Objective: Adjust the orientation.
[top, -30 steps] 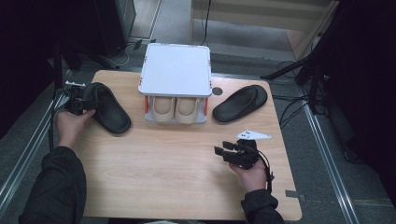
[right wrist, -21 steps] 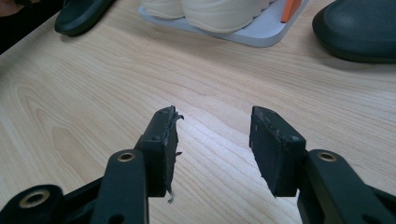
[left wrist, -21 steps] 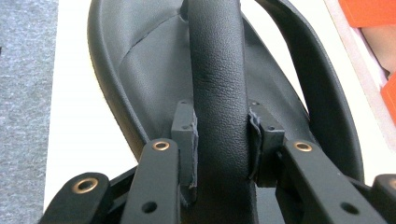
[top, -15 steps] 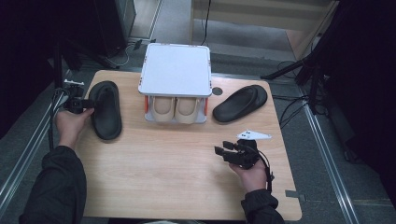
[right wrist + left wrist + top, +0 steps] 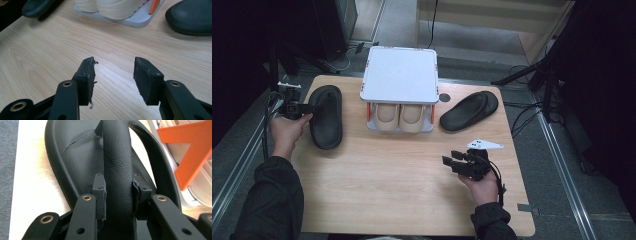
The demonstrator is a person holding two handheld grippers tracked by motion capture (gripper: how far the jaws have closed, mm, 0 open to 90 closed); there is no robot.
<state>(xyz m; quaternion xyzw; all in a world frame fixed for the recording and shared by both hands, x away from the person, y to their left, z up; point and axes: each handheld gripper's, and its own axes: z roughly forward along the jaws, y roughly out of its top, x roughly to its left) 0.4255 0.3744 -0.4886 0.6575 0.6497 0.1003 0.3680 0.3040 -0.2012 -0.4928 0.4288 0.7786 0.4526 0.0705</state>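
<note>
A black slipper (image 5: 326,117) lies at the table's left side, pointing lengthwise front to back. My left gripper (image 5: 307,107) is shut on its edge; in the left gripper view both pads clamp the slipper's thick black band (image 5: 117,170). A second black slipper (image 5: 469,111) lies at the right, beside the rack. My right gripper (image 5: 451,157) hovers open over the bare wood near the front right, its fingers (image 5: 87,75) apart with nothing between them. The right gripper view shows the second slipper (image 5: 192,15) at its upper right.
A white two-level rack (image 5: 400,75) with orange supports stands at the table's back centre, a pair of beige shoes (image 5: 399,116) on its lower shelf. A small dark hole (image 5: 444,98) marks the tabletop next to it. Cables trail off the table's edges.
The left gripper has turned the left slipper from a slanted lie to one running front to back, and drawn it slightly leftward. The right gripper has stayed put.
</note>
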